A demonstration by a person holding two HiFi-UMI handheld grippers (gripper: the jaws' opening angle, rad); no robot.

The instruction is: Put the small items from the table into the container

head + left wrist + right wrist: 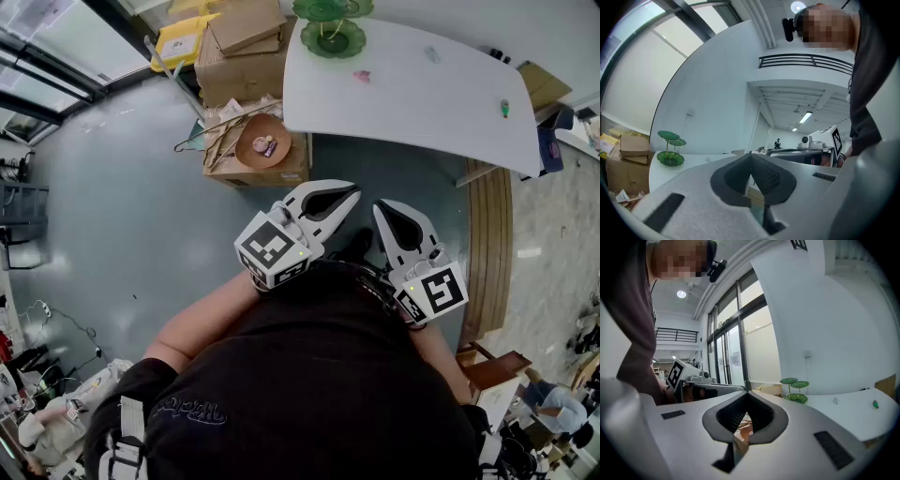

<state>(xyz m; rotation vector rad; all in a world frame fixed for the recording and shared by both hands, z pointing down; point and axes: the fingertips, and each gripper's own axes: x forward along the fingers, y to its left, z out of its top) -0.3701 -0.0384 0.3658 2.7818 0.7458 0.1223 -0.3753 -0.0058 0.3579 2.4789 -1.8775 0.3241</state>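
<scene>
While I'm standing back from the white table (412,108), I'm holding both grippers in close against my chest, side by side and pointing out over the grey floor (141,216). Left gripper (352,191) first: its jaws are sitting together, tips meeting, and nothing is showing between them in the left gripper view. Right gripper (382,208) is doing the same, with its jaws pressed together and nothing caught in them. Neither one is touching the table; both are hanging well apart from it.

Now the small items. A pink piece (362,75) is lying on the tabletop towards its left part, a pale, clear-looking piece (431,54) is lying further along near the far edge, and a little green piece (504,109) is sitting out near the right end. All three are lying well apart from each other. What they are exactly, I can't tell from here. A green tiered stand (331,28) is standing upright at the table's left end.

Off the table's left corner, cardboard boxes (246,47) are sitting stacked on the floor, and a brown round bowl (242,146) is resting on top of the lower box, just beside the table, with a couple of small things lying in it.
</scene>
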